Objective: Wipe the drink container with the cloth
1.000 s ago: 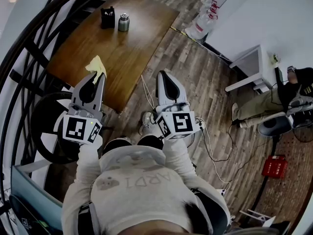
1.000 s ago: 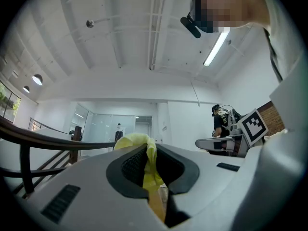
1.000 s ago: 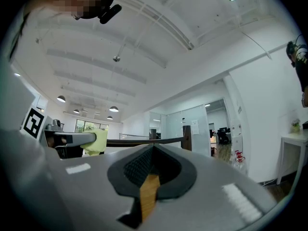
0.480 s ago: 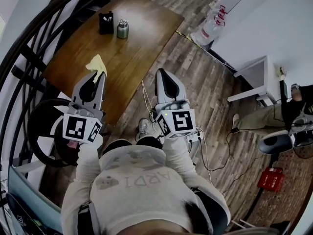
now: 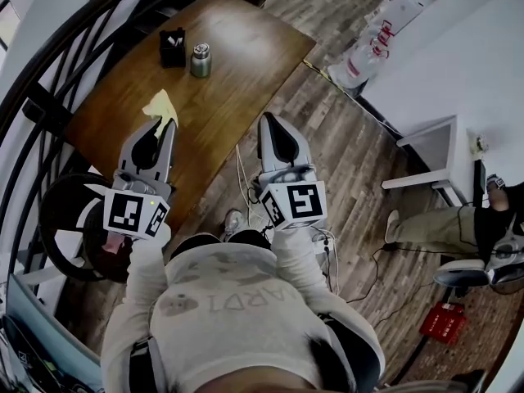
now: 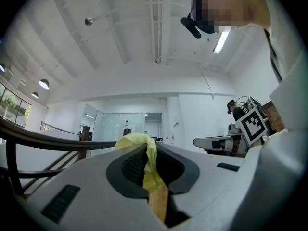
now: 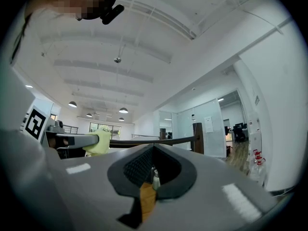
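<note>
Wooden table [image 5: 246, 56] holds the drink container [image 5: 201, 60]; left gripper [image 5: 164, 124] pinches the cloth [image 5: 160, 106], right gripper [image 5: 270, 122] is closed, empty. Unsteadied, it could tip when wiped.

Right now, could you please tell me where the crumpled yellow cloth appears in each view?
Head view: the crumpled yellow cloth sits left of centre, at the tip of the left gripper.
Left gripper view: the cloth is at bottom centre, pinched between the jaws.
Right gripper view: the cloth is at the left, below mid-height.
Shared landmark: the left gripper, shut on the cloth in all three.
</note>
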`<state>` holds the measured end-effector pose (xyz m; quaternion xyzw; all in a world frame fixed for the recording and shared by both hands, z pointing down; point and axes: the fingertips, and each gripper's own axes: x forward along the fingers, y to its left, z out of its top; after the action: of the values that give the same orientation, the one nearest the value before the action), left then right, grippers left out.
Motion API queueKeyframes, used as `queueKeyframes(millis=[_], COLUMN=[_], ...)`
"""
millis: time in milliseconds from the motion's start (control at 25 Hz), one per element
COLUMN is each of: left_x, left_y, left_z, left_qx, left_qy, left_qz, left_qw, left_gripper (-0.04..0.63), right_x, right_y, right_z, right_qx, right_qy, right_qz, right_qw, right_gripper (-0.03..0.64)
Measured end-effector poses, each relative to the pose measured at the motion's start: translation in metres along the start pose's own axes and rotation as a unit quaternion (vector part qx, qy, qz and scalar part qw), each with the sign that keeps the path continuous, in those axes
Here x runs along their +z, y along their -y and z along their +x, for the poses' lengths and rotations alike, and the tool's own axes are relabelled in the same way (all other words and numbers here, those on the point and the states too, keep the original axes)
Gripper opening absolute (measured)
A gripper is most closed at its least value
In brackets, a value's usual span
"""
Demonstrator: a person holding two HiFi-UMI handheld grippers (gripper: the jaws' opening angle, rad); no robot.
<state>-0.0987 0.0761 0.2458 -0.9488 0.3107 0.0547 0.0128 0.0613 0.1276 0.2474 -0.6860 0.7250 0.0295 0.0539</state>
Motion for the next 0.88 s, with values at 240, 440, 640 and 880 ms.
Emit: queueKeyframes(millis=[240, 440, 640, 880], left_x=[-0.003, -0.006, -0.013, -0.019], left_y=[0.009, 0.018, 0.028, 0.032], left_z=[0.044, 0.075, 0.097, 0.114], left_qx=[0.01, 0.02, 0.035, 0.052], left_qy=[-0.003, -0.003, -0.007, -0.025], left_qz=[0.004, 0.005, 0.008, 0.015], left_qw=[0.9999, 0.9998, 0.9993, 0.9982], left_gripper=[0.028, 0.028, 0.029, 0.028], right_x=[-0.001, -0.002, -0.007, -0.011], right_y=[0.038, 0.068, 0.093, 0.111], right_z=[0.021, 0.034, 0.044, 0.061], right_qx=[0.019, 0.033, 0.051, 0.078], right_qy=[-0.003, -0.004, -0.006, -0.01], right_qz=[0.0, 0.002, 0.004, 0.012], right_qw=[1.0, 0.999, 0.999, 0.997], right_gripper=[0.011, 0.011, 0.011, 0.011])
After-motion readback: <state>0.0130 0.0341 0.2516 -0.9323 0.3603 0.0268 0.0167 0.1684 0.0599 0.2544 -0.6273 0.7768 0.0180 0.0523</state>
